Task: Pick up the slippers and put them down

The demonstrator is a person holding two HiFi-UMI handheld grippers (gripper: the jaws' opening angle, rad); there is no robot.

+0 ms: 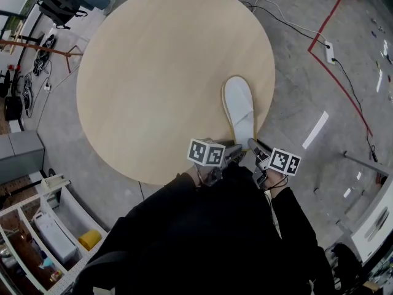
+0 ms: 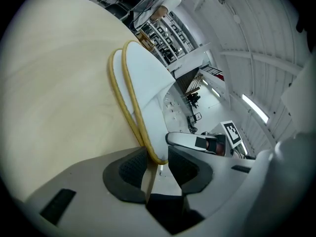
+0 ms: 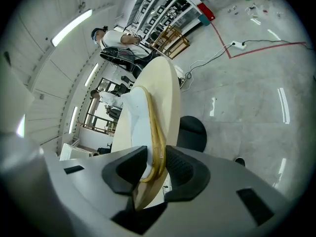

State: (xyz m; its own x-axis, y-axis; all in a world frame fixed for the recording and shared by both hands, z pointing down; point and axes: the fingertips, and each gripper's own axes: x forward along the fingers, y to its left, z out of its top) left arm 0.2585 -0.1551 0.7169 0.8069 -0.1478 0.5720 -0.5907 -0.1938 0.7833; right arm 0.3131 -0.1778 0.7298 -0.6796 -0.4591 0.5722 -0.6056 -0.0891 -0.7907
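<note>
Two white slippers (image 1: 238,106) with yellow-edged soles lie stacked on the round wooden table (image 1: 159,72), near its right rim, heels at the near edge. My left gripper (image 1: 236,151) comes at the heels from the left and my right gripper (image 1: 253,146) from the right. In the left gripper view the slippers (image 2: 143,78) run away over the table (image 2: 59,98), and the left gripper (image 2: 158,164) is shut on their heel rim. In the right gripper view the right gripper (image 3: 155,164) is shut on the slippers' (image 3: 140,117) yellow edges. The right gripper (image 2: 207,142) also shows close by in the left gripper view.
Grey floor surrounds the table, with a red tape line (image 1: 344,85) and a power strip (image 1: 330,52) with cables at the right. White shelving (image 1: 55,226) stands at the lower left. A person (image 3: 118,43) stands by racks beyond the table. A black round base (image 3: 192,132) sits below the tabletop.
</note>
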